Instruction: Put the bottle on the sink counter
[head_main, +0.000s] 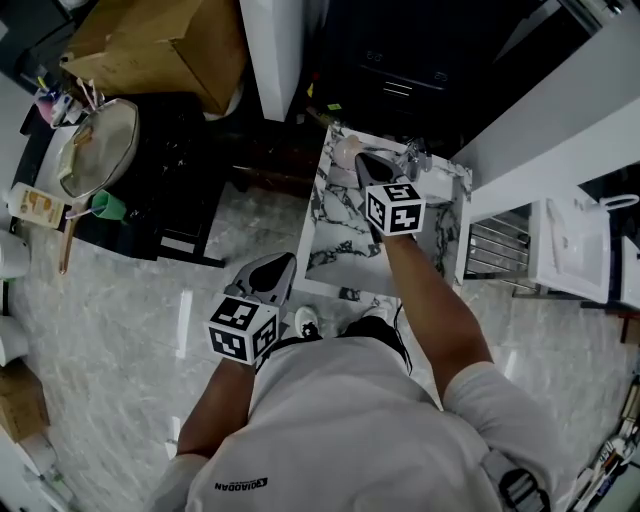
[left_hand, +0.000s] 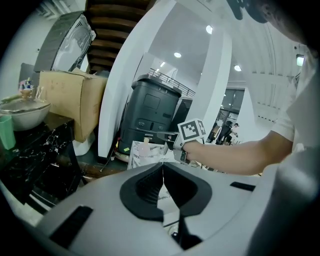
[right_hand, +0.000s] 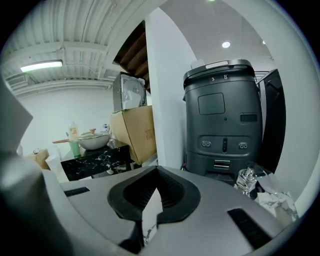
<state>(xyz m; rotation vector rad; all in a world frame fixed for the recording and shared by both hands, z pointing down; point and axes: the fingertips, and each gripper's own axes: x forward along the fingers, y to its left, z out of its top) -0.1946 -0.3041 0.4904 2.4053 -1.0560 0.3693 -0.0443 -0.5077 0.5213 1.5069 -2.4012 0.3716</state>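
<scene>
Left gripper (left_hand: 163, 168) low, near my waist: jaws together, nothing in them. Further out, right gripper (right_hand: 158, 173) hangs above the marble sink counter (head_main: 335, 235), jaws pressed together, empty. Beyond its tips a small pale bottle (left_hand: 144, 148) stands upright on the counter's far end, near the tap (head_main: 415, 155) and free of both grippers. I judge the placing done. All that's left is pulling my right arm clear.
</scene>
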